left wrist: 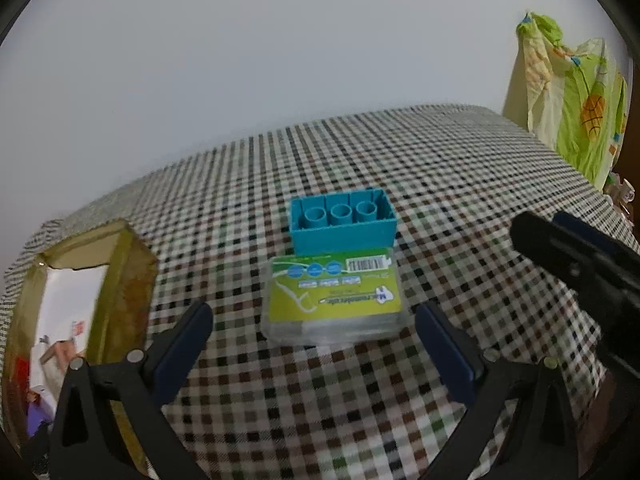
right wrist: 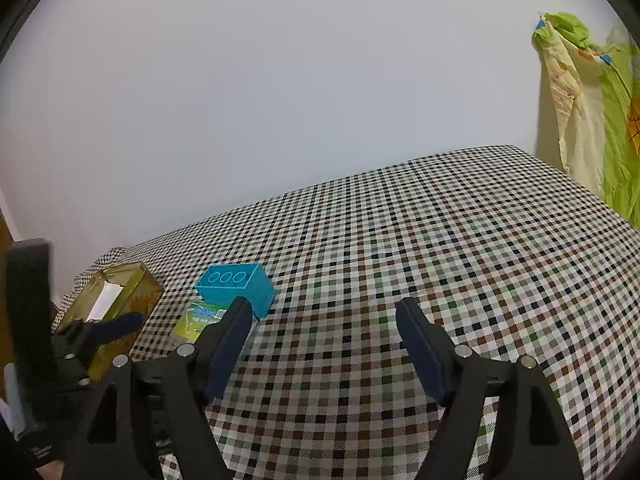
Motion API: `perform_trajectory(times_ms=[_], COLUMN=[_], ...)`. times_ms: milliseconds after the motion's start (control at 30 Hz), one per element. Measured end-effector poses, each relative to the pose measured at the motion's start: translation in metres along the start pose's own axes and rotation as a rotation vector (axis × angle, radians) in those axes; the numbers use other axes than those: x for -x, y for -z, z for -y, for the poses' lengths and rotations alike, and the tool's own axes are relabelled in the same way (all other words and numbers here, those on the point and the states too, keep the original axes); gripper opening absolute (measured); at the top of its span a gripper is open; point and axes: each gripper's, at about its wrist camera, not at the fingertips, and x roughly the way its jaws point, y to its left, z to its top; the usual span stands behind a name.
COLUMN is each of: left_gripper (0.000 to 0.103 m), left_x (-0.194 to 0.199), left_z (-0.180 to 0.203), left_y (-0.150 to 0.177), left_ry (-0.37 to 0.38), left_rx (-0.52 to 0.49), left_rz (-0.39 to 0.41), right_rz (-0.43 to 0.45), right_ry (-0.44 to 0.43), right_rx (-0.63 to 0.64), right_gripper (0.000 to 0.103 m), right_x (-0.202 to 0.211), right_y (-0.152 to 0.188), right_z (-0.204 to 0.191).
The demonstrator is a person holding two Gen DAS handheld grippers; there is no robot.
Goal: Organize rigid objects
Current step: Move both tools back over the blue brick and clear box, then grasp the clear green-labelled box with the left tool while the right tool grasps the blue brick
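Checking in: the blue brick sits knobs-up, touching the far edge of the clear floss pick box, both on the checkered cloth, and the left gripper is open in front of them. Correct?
One thing is wrong: the blue brick lies hollow side up, its three inner tubes showing in the left wrist view. The rest holds: it touches the far edge of the clear floss pick box on the checkered cloth, and the left gripper is open before them.

Checked tablecloth [left wrist: 440,184] – green-yellow printed cloth [left wrist: 576,112] hanging (far right).
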Motion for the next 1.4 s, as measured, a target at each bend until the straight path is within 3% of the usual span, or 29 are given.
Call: perform_trajectory(times_ms=[367,467,500,667,933,1400], left_gripper=[0.102,0.083,0.082,0.082,0.082,0.082], left_x=[-0.019,-0.022,-0.022,-0.018,-0.010,-0.010], left_z=[-0.001,0.003,0.003,0.000,-0.018,-0.052], left_y=[-0.010,-0.008,-0.008,-0.006,0.007,0.013], left_ry=[0.038,0.050,0.054,0.054,-0.033,-0.029], left_rx=[-0.008,-0.023,-0.022,-0.024,-0.005,0.058], left_rz=[-0.052,-0.073,-0.073,-0.061,-0.034,-0.056], right_rz=[-0.023,-0.031,-0.032,-0.031,-0.078,-0.130], right_ry=[0.000,0.001,0.000,-0.001,-0.016,-0.048], right_rx=[-0.037,-0.049,-0.051,-0.048,-0.003,0.123], right_gripper=[0.079,0.079,0.079,0.079,0.079,0.079], right_x=[-0.006,-0.008,-0.008,-0.008,-0.023,-0.056], right_y=[0.000,-0.001,-0.001,-0.001,-0.004,-0.009], right_z=[0.001,0.004,0.005,0.002,-0.004,-0.056])
